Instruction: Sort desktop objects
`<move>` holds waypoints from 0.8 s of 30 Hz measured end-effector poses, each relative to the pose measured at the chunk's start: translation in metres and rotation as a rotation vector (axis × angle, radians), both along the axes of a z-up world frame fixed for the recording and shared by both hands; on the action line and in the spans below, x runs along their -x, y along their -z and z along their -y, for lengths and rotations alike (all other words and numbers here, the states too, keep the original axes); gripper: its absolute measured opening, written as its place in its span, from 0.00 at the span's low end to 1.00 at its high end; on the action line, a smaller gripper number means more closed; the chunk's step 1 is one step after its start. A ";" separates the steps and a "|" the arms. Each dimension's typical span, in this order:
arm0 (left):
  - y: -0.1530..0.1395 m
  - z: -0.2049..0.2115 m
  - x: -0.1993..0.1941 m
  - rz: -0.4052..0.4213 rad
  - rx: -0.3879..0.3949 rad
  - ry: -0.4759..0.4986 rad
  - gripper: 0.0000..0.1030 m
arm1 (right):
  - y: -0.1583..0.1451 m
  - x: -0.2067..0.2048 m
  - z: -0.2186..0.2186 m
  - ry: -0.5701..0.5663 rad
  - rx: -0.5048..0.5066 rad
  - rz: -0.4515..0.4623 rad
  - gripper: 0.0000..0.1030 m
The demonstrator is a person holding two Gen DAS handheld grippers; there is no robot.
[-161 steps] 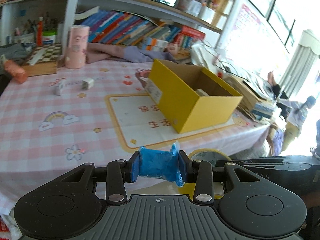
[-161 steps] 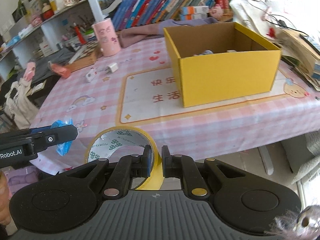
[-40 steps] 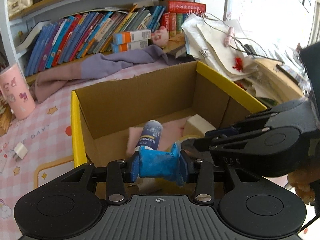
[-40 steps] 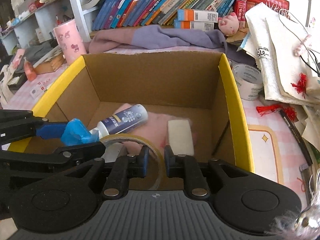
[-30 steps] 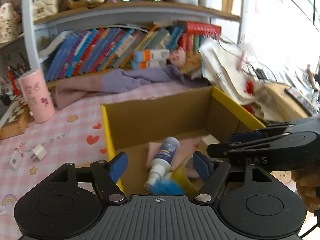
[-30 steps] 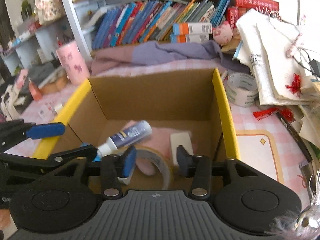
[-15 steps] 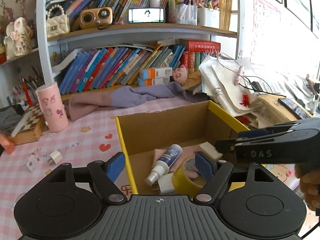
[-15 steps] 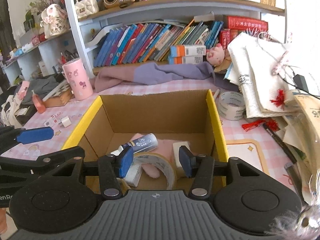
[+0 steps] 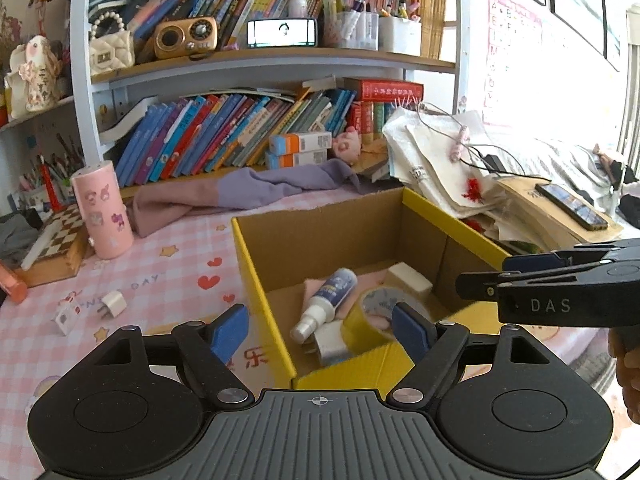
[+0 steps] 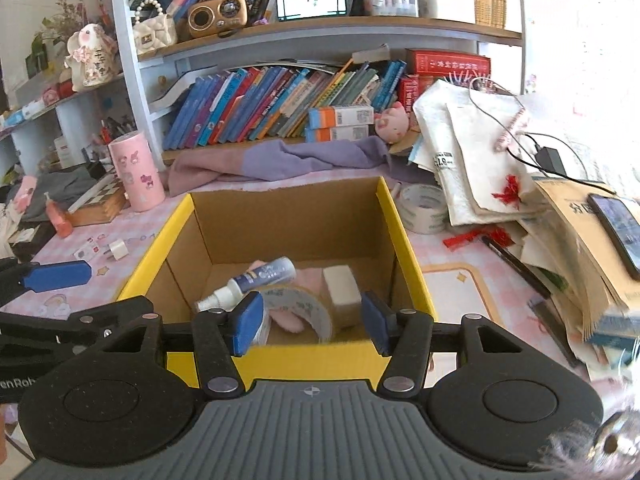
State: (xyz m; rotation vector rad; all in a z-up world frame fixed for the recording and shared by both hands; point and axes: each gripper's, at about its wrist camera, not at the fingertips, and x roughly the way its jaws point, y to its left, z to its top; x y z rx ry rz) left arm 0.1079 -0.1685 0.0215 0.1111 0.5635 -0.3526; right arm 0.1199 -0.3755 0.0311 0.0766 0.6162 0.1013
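A yellow cardboard box (image 9: 260, 276) (image 10: 404, 240) stands open on the pink checked tablecloth. Inside lie a white spray bottle (image 9: 326, 300) (image 10: 248, 282), a yellow tape roll (image 9: 374, 312) (image 10: 304, 308), a white block (image 9: 408, 278) (image 10: 340, 284) and a pink cloth. My left gripper (image 9: 320, 330) is open and empty above the box's near-left corner. My right gripper (image 10: 312, 318) is open and empty above the box's near wall; it also shows in the left wrist view (image 9: 560, 284). The blue packet is not visible.
A white plug (image 9: 112, 304) (image 10: 116, 250) and a small card lie on the cloth to the left. A pink cup (image 9: 102, 216) (image 10: 136, 172), a chessboard box, a purple cloth, a clear tape roll (image 10: 424, 208) and stacked papers with a phone (image 10: 616, 228) surround the box. Bookshelves stand behind.
Both grippers opened and dropped the blue packet and the yellow tape roll into the box, then rose and pulled back from it.
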 end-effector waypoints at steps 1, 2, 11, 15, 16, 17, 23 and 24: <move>0.001 -0.003 0.002 -0.004 -0.001 0.004 0.79 | 0.002 0.003 -0.003 0.006 0.003 -0.003 0.50; 0.002 -0.006 0.004 -0.008 -0.003 0.008 0.79 | 0.003 0.007 -0.006 0.012 0.006 -0.008 0.51; 0.009 -0.038 0.022 -0.048 -0.010 0.043 0.79 | 0.018 0.034 -0.036 0.040 0.023 -0.076 0.52; 0.013 -0.052 0.032 -0.065 -0.035 0.067 0.79 | 0.022 0.046 -0.049 0.060 0.006 -0.098 0.53; 0.014 -0.055 0.034 -0.069 -0.038 0.071 0.79 | 0.024 0.050 -0.054 0.064 0.002 -0.103 0.53; 0.015 -0.057 0.035 -0.075 -0.042 0.076 0.79 | 0.024 0.053 -0.058 0.068 0.000 -0.107 0.53; 0.021 -0.074 0.048 -0.115 -0.053 0.121 0.79 | 0.029 0.070 -0.076 0.102 -0.025 -0.129 0.55; 0.022 -0.077 0.051 -0.121 -0.056 0.131 0.79 | 0.030 0.073 -0.078 0.110 -0.033 -0.136 0.55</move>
